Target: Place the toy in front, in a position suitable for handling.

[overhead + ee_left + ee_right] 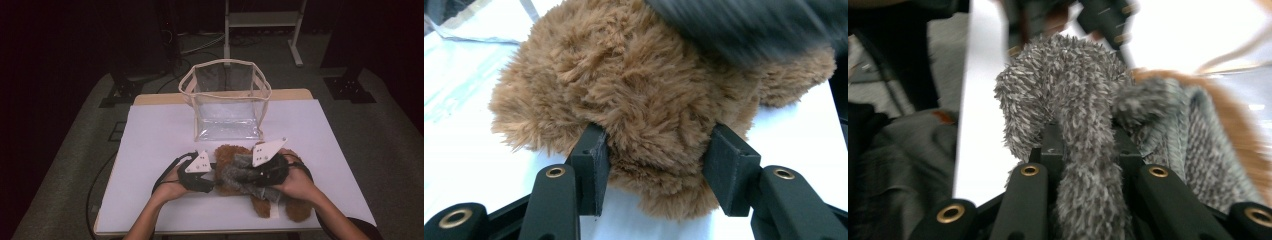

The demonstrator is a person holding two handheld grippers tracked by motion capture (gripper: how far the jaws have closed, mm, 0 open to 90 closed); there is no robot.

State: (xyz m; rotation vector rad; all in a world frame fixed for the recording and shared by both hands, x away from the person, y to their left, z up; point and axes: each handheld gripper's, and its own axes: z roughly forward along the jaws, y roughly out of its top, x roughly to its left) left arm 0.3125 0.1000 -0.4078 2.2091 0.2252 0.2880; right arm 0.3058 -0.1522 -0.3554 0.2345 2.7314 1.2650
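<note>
A brown plush bear (231, 151) lies on the white table top near the front, wearing a fuzzy grey garment (239, 175). My left gripper (214, 176) comes in from the left and is shut on the bear. In the left gripper view its two black jaws press into the brown fur (634, 85) from both sides, left gripper (656, 145). From the right, my right gripper (256, 176) is shut on the garment. In the right gripper view a strip of grey fuzz (1068, 80) runs up between the jaws, right gripper (1085, 135), and a knitted grey part lies beside it.
A clear plastic bag (225, 100) with cream trim and an open top stands upright at the back middle of the table (150, 140). The bear's legs (298, 210) reach toward the front edge. Cables trail off the left side. A metal stand is on the floor beyond.
</note>
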